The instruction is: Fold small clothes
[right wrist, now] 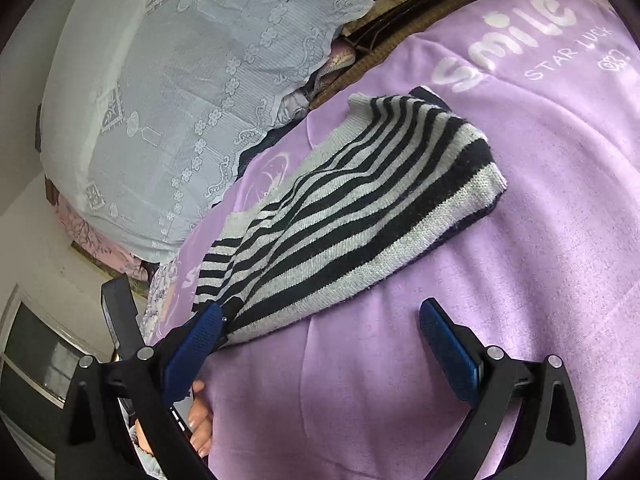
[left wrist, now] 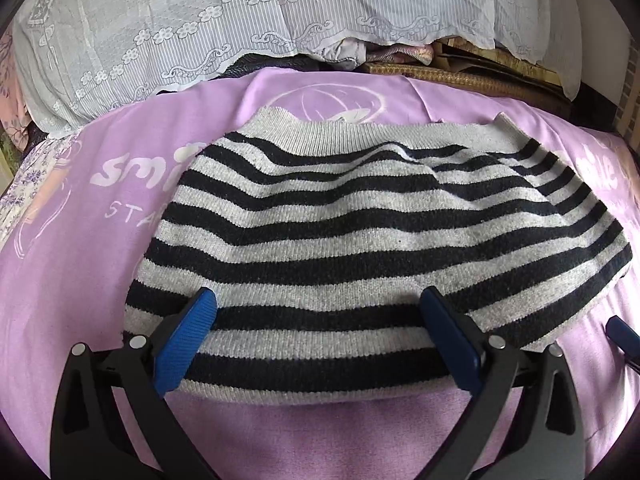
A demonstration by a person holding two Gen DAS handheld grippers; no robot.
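A small black-and-grey striped knit sweater (left wrist: 360, 232) lies folded flat on a purple blanket (left wrist: 100, 264). My left gripper (left wrist: 320, 304) is open, low over the sweater's near edge, its blue fingers (left wrist: 188, 344) spread wide across the fabric. In the right wrist view the sweater (right wrist: 360, 208) lies ahead and to the left. My right gripper (right wrist: 324, 320) is open and empty over bare blanket (right wrist: 500, 280), beside the sweater's near edge. The right gripper's tip shows at the right edge of the left wrist view (left wrist: 622, 332).
A white lace cover (left wrist: 240, 20) drapes over a pile at the back. Woven mats (left wrist: 460, 76) and bundled cloth (left wrist: 380, 54) sit behind the blanket. The person's hand (right wrist: 200, 416) and the left gripper's body (right wrist: 120, 312) are at lower left in the right wrist view.
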